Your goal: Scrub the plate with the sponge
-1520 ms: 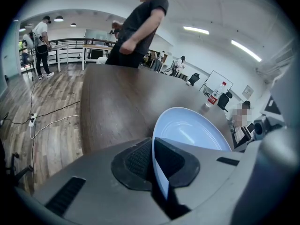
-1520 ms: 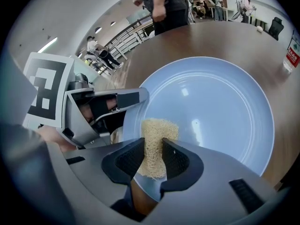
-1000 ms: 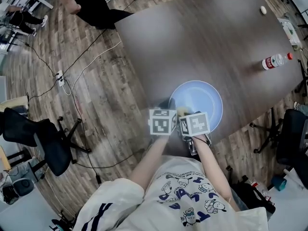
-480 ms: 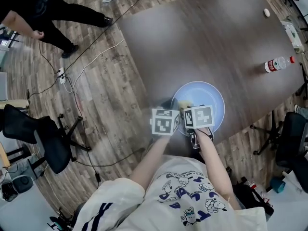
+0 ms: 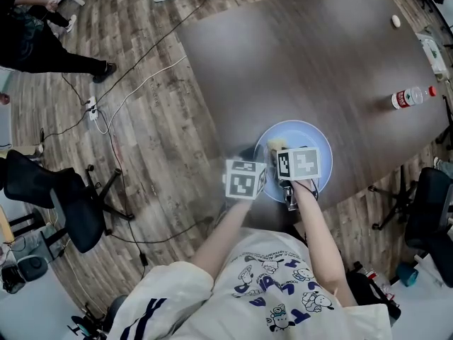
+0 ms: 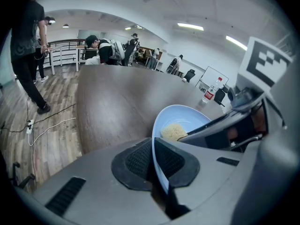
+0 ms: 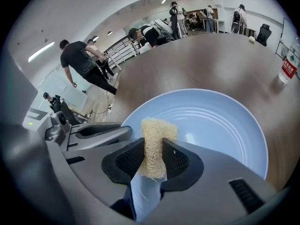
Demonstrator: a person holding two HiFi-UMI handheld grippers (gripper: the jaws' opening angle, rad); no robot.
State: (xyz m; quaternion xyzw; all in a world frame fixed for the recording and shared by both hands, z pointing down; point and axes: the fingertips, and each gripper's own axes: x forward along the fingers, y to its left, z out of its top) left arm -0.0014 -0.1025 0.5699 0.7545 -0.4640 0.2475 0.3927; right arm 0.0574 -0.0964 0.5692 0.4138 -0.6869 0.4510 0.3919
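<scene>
A pale blue plate [image 5: 311, 137] lies at the near edge of the dark table [image 5: 304, 55]. My left gripper [image 6: 154, 161] is shut on the plate's [image 6: 180, 118] left rim, which runs edge-on between the black pads. A straw-coloured sponge [image 7: 154, 149] is pinched in my right gripper [image 7: 153, 161], and its free end rests on the plate [image 7: 215, 121] near the rim on the side nearest me. In the head view the right gripper [image 5: 287, 156] hangs over the plate's near left part with the sponge [image 5: 277, 144] peeking out beyond it, close beside the left gripper [image 5: 256, 170].
A plastic bottle [image 5: 409, 98] lies on its side at the table's right edge, with a small white object [image 5: 396, 21] farther back. Cables [image 5: 120, 98] trail over the wooden floor on the left. A black office chair [image 5: 56, 197] stands left of me. A person [image 5: 42, 41] walks at the upper left.
The plate and both grippers have shifted a little to the right in the head view. The right gripper with the sponge has slid farther onto the plate. The person at upper left has walked leftward.
</scene>
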